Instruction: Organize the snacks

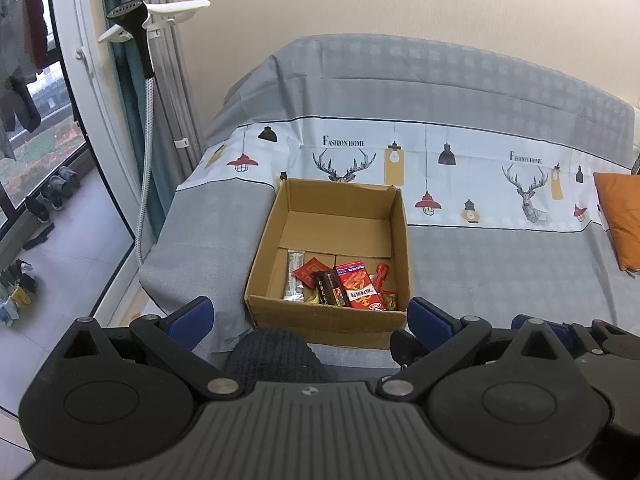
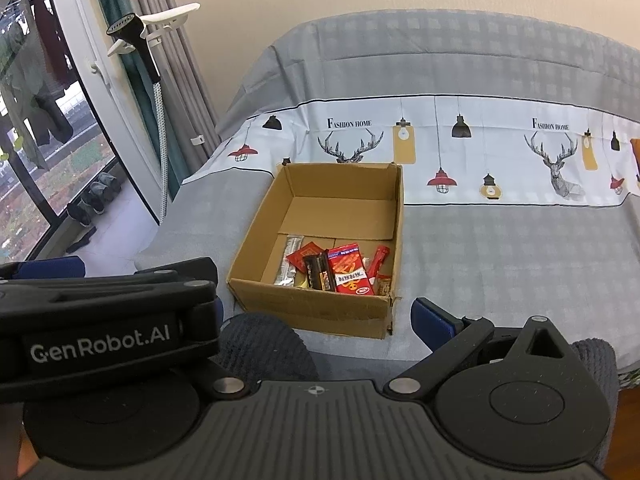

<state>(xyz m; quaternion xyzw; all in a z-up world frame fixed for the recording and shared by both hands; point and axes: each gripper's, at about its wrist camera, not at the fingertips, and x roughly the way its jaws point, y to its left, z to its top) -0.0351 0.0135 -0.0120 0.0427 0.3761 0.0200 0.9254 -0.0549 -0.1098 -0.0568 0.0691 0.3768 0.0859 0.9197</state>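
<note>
My left gripper [image 1: 310, 316]: jaws spread wide, nothing held, hovering short of box near wall. My right gripper [image 2: 320, 312]: right finger [image 2: 434, 322] visible, spread wide, nothing between jaws; left finger hidden behind left gripper body. Cardboard box [image 1: 276, 236]: open-topped, on sofa cover [image 1: 500, 280], toward its left end. Snacks [image 1: 340, 284]: piled along box near wall; red packet [image 1: 360, 286] uppermost, silver wrapper [image 1: 294, 278] at left. Box far half bare. Orange cushion [image 1: 620, 220]: at cover right edge.
</note>
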